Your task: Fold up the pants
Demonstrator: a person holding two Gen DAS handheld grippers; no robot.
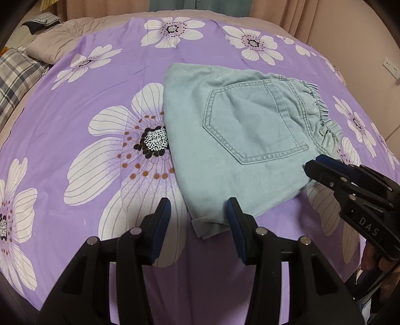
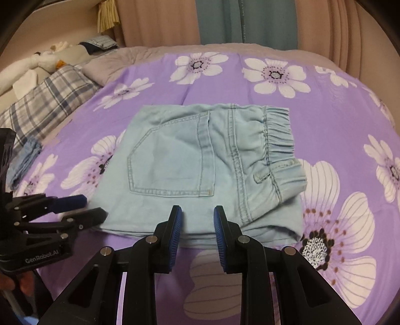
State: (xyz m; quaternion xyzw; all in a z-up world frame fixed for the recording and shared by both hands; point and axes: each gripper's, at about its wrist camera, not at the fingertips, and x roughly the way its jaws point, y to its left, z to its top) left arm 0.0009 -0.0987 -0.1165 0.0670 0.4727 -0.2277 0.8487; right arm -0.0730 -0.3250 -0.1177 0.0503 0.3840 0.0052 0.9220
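Observation:
The light blue denim pants [image 1: 240, 147] lie folded into a compact stack on the purple floral bedsheet [image 1: 100, 82], back pocket up, elastic waistband at the right. In the right wrist view the pants [image 2: 200, 165] fill the middle. My left gripper [image 1: 198, 210] is open and empty, just above the stack's near corner. It shows at the left of the right wrist view [image 2: 93, 207], beside the stack's left corner. My right gripper [image 2: 197, 217] is open and empty over the stack's near edge. It shows at the right of the left wrist view [image 1: 313, 166].
A plaid pillow [image 2: 50, 107] and a grey quilt [image 2: 105, 65] lie at the bed's far left, with a small folded blue cloth [image 2: 25, 160] nearby. Curtains [image 2: 220, 20] hang behind the bed. A wall socket [image 1: 391, 66] is at the right.

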